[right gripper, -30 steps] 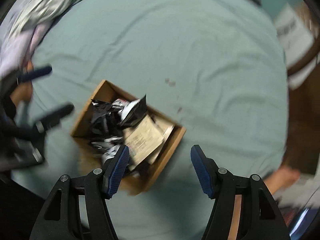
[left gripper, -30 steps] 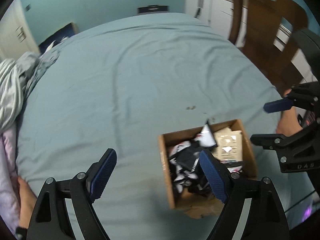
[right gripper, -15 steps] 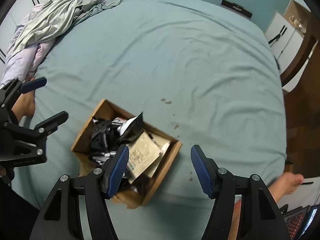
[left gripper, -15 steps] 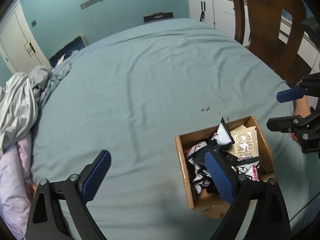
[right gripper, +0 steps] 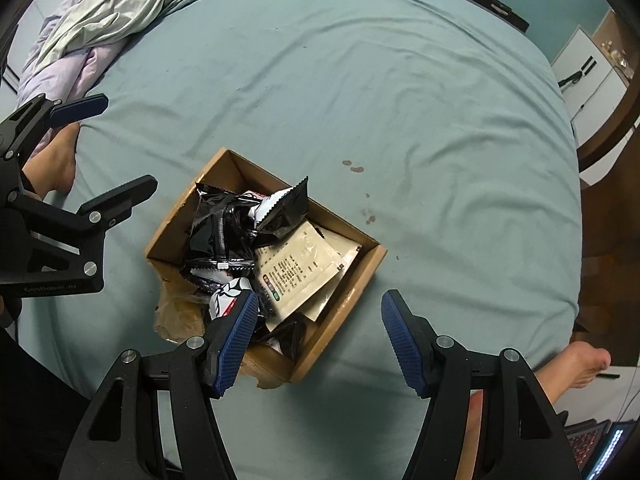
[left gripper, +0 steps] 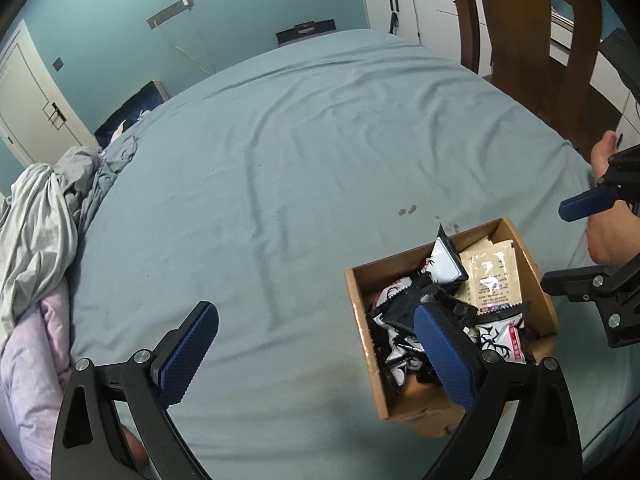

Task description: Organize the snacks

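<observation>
An open cardboard box (left gripper: pixel 362 324) (right gripper: pixel 356 280) sits on the teal bed sheet, full of snack packets: several black-and-white ones (left gripper: pixel 444 256) (right gripper: pixel 224 232) and beige ones (left gripper: pixel 490 276) (right gripper: pixel 300 276). My left gripper (left gripper: pixel 316 356) is open and empty, above the sheet, with its right finger over the box's near left part. My right gripper (right gripper: pixel 320 338) is open and empty, above the box's near corner. Each gripper also shows in the other view: the right one (left gripper: pixel 584 240), the left one (right gripper: pixel 100 148).
A bundle of grey and lilac bedding (left gripper: pixel 36 240) (right gripper: pixel 100 12) lies at the bed's far left edge. A wooden chair (left gripper: pixel 536 32) and white cabinets (left gripper: pixel 404 8) stand beyond the bed. Bare feet (right gripper: pixel 576 364) (right gripper: pixel 56 164) rest at the bed's edges. Small dark stains (right gripper: pixel 352 166) mark the sheet.
Both grippers have risen and pulled back, so the box looks smaller and more of the bed shows. The box and packets have not moved. Both grippers stay open.
</observation>
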Motion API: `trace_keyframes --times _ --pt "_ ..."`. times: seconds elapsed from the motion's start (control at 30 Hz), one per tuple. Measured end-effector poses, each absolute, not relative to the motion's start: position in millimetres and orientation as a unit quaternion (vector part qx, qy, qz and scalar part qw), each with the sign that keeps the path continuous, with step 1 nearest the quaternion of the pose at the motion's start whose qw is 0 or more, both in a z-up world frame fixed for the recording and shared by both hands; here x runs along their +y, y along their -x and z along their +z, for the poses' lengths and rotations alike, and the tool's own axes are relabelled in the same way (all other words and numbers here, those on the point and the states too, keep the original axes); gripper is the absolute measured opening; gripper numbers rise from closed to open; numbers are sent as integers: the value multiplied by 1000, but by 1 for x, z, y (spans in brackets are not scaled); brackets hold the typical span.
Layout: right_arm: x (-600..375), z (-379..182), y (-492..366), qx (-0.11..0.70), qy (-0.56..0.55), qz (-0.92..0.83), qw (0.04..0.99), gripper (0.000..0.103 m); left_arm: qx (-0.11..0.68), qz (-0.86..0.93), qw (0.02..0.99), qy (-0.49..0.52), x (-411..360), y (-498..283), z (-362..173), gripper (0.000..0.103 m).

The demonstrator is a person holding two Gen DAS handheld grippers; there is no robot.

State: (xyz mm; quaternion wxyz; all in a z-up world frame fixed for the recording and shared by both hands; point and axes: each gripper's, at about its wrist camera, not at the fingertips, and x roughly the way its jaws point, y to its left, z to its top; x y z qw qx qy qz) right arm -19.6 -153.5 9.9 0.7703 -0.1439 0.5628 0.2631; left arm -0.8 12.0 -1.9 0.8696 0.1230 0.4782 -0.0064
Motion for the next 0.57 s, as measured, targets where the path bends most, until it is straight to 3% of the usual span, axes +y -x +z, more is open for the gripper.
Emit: trace_keyframes --times 0.57 --pt "-148 4 22 574 144 269 760 63 481 -19 868 -121 5 0 1 102"
